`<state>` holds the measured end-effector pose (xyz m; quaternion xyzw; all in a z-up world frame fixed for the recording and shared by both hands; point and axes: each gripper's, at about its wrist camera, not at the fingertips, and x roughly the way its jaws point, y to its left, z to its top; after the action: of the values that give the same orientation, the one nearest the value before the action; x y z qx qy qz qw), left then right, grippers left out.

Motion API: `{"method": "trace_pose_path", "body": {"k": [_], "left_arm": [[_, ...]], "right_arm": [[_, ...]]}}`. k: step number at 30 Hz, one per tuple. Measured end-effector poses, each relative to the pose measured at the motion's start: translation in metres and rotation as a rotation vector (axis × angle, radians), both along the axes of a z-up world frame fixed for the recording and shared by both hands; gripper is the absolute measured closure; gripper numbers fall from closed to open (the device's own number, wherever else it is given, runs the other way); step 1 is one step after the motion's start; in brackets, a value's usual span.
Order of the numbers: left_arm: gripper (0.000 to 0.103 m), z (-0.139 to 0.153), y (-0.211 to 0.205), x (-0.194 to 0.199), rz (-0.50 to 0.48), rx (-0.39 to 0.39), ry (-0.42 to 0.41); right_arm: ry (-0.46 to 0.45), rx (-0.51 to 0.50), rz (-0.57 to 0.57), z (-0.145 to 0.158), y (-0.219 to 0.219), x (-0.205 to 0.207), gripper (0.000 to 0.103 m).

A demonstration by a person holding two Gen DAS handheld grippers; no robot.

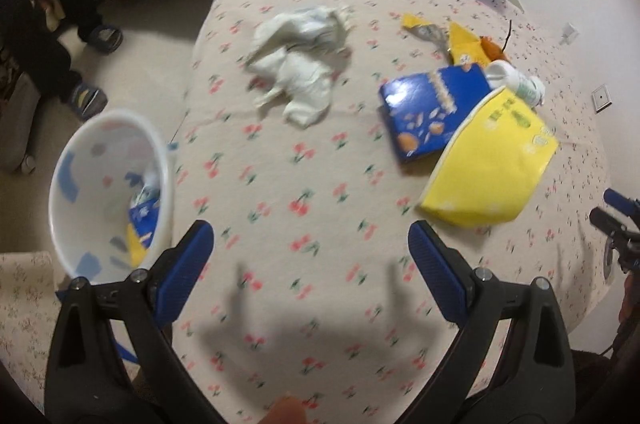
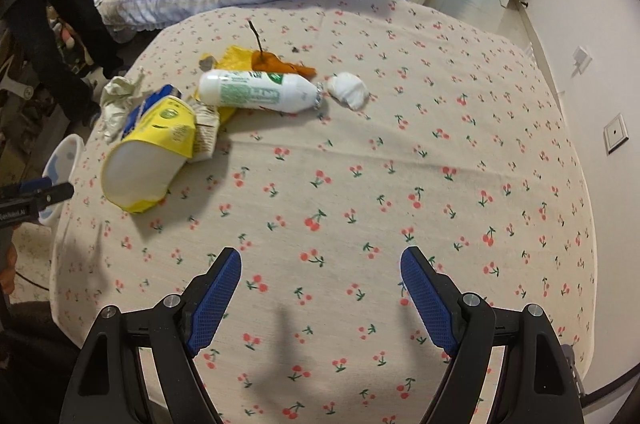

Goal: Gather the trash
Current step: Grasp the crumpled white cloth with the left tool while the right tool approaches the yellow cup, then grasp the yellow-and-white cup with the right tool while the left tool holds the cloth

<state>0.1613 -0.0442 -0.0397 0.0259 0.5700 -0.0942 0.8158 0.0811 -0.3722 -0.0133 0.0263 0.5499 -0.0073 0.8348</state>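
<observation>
1. Left gripper: blue-padded fingers spread wide apart, nothing between them, held above the cherry-print cloth covering the table.
2. Right gripper: fingers likewise wide apart and empty, over a bare stretch of the same cloth.
3. White bin: off the table's left edge, tilted toward the left wrist camera, with a blue packet and other scraps inside.
4. Trash on the cloth, ahead of both grippers:
   - crumpled white tissue, lying alone toward the far left;
   - blue snack box, flat, touching the yellow carton;
   - yellow carton, on its side, open end facing the right wrist camera;
   - white bottle with green label, on its side behind the carton;
   - small white wad, just beside the bottle's cap end;
   - yellow wrapper and an orange scrap, farthest back.
5. Left wrist view is motion-blurred; fine print unreadable.
</observation>
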Motion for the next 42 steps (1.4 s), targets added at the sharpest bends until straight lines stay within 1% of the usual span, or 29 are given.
{"method": "trace_pose_path", "body": {"k": [3,6,10,11,12,13,14,16,18,20,22,24,25,26,27,33,37,42], "left_arm": [[0.005,-0.001,-0.006,0.015,-0.011,0.020,-0.033],[0.005,-0.004,-0.002,0.034,0.021,0.037,-0.065],[0.006,-0.009,0.008,0.056,0.086,0.011,-0.100],[0.008,-0.011,0.009,0.061,0.100,0.003,-0.104],[0.014,-0.013,0.011,0.064,0.117,-0.007,-0.106],[0.018,-0.016,0.013,0.069,0.136,-0.024,-0.103],[0.023,-0.019,0.013,0.072,0.151,-0.040,-0.096],[0.029,-0.027,0.013,0.078,0.178,-0.073,-0.072],[0.038,-0.031,0.011,0.084,0.192,-0.102,-0.066],[0.042,-0.033,0.008,0.088,0.203,-0.118,-0.070],[0.050,-0.035,0.006,0.091,0.211,-0.130,-0.065],[0.064,-0.038,0.003,0.093,0.208,-0.144,-0.050],[0.068,-0.037,0.000,0.091,0.203,-0.133,-0.057],[0.081,-0.037,-0.003,0.090,0.191,-0.117,-0.057],[0.087,-0.038,-0.005,0.091,0.181,-0.110,-0.048],[0.092,-0.035,-0.004,0.083,0.150,-0.107,-0.013],[0.092,-0.030,0.006,0.074,0.151,-0.116,0.006],[0.092,-0.023,0.019,0.062,0.148,-0.122,0.010]], "right_arm": [[0.007,0.002,-0.005,-0.003,-0.002,0.000,0.019],[0.011,0.014,-0.018,-0.004,-0.004,0.000,0.019],[0.014,0.023,-0.033,-0.005,-0.006,0.005,0.019],[0.015,0.023,-0.036,-0.006,-0.006,0.006,0.019],[0.015,0.023,-0.040,-0.006,-0.006,0.008,0.019],[0.016,0.024,-0.043,-0.006,-0.006,0.011,0.019],[0.016,0.025,-0.048,-0.007,-0.006,0.013,0.019],[0.016,0.023,-0.056,-0.007,-0.006,0.017,0.019],[0.018,0.021,-0.064,-0.008,-0.006,0.021,0.019],[0.023,0.022,-0.076,-0.010,-0.007,0.024,0.019],[0.026,0.022,-0.088,-0.012,-0.008,0.027,0.019],[0.031,0.022,-0.101,-0.014,-0.010,0.030,0.019],[0.033,0.023,-0.108,-0.015,-0.011,0.031,0.019],[0.035,0.026,-0.114,-0.015,-0.012,0.032,0.019],[0.038,0.034,-0.125,-0.016,-0.013,0.034,0.019],[0.034,0.085,-0.148,-0.012,-0.007,0.045,0.019],[0.008,0.113,-0.113,0.000,0.013,0.050,0.019],[-0.009,0.184,-0.068,0.010,0.043,0.057,0.019]]}}
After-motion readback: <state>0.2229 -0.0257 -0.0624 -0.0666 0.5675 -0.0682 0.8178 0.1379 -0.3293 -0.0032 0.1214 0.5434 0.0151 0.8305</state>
